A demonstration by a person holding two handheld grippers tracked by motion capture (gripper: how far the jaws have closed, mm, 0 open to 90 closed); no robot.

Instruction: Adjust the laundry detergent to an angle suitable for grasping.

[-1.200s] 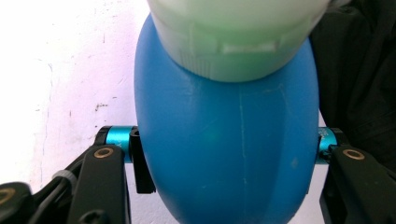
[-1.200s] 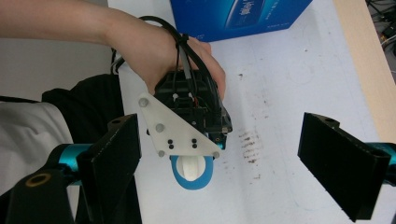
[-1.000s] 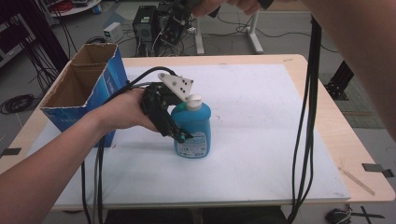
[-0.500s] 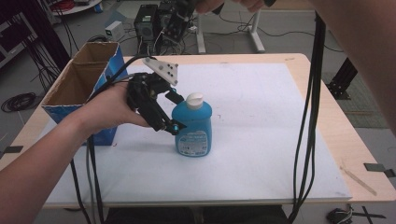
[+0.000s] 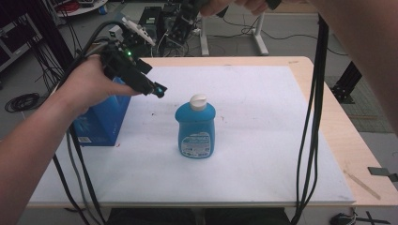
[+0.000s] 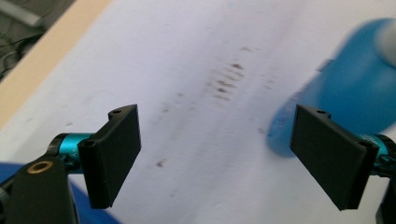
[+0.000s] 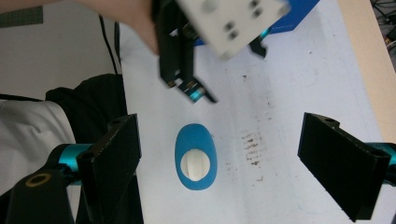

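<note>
Both claws wide and empty, blue soap bottle free on the counter.

We have the blue soap bottle [image 5: 196, 126] upright mid-counter [image 5: 281, 117] on the white sheet, white cap [image 5: 197, 101] on, nothing touching it. Left claw [image 5: 157, 90] hangs up and to its left, jaws spread wide, near the blue carton [image 5: 101, 119]. Right claw [image 7: 219, 163] hovers high overhead looking straight down on the cap, jaws equally wide. We'd judge the bottle rigid plastic, smooth and likely slick, moderately heavy if full. Best hold: across the narrow flat faces at mid-body, or at the shoulder below the cap; the cap alone looks too small.
</note>
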